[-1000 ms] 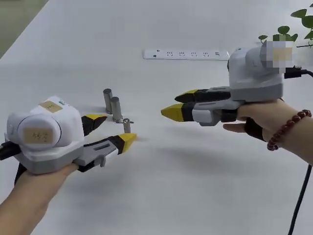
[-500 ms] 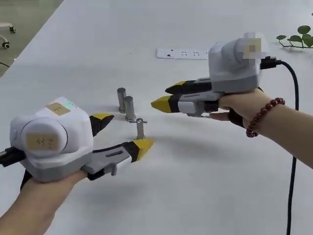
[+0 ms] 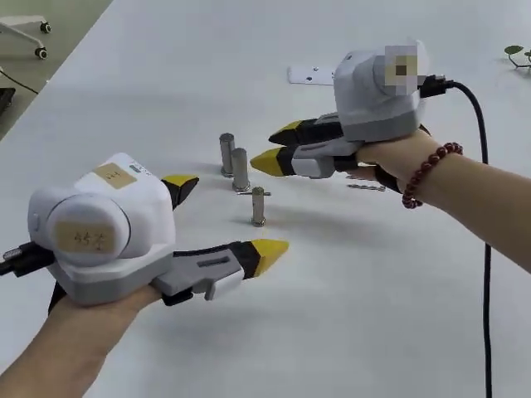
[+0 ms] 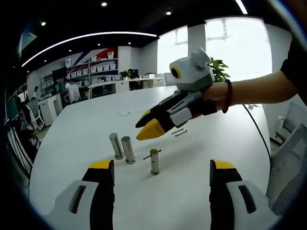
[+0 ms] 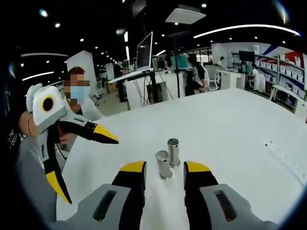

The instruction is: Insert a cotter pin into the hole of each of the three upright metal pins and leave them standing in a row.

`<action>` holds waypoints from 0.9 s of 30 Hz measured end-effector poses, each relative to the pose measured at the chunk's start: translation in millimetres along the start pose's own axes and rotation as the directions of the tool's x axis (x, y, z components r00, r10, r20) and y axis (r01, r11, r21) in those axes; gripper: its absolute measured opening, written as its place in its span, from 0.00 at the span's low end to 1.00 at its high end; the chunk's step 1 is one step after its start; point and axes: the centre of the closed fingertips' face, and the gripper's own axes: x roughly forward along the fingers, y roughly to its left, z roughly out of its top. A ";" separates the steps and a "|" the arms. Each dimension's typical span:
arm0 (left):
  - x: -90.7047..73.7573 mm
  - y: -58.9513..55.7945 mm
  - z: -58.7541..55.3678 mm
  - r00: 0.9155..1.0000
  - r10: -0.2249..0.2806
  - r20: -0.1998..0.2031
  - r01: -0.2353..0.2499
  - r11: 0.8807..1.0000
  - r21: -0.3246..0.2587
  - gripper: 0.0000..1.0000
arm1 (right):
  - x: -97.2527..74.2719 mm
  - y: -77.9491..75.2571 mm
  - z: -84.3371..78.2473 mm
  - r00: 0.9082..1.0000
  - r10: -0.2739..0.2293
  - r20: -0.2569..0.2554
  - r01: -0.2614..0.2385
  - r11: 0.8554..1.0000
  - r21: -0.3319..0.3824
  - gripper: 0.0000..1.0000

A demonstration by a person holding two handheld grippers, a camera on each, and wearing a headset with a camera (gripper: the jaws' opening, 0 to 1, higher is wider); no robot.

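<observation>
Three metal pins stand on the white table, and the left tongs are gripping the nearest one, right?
No: the left tongs are open and grip nothing. The nearest pin stands free, touching neither jaw, as the left gripper view shows. The rest of what you said is right.

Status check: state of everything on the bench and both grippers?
left gripper: jaws wide open, empty
right gripper: jaws open, narrower gap, empty
near pin: upright, cotter pin through its hole
middle pin: upright, no cotter pin visible
far pin: upright, no cotter pin visible
spare cotter pins: lying loose on the table
</observation>
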 end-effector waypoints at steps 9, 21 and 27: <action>0.4 -0.3 -8.7 1.000 -0.010 -0.021 0.010 1.000 0.001 0.85 | 21.7 1.4 -5.0 0.999 0.027 -0.024 -0.027 1.000 -0.010 0.23; 2.0 -1.0 -6.7 1.000 -0.023 -0.001 0.023 0.999 -0.032 0.92 | 33.5 3.2 -4.8 0.998 0.049 -0.028 -0.050 0.998 -0.049 0.15; 2.9 -5.0 -5.4 0.999 -0.032 0.003 0.032 0.999 -0.030 0.94 | 35.2 5.3 -8.8 0.997 0.054 -0.052 -0.057 0.996 -0.073 0.10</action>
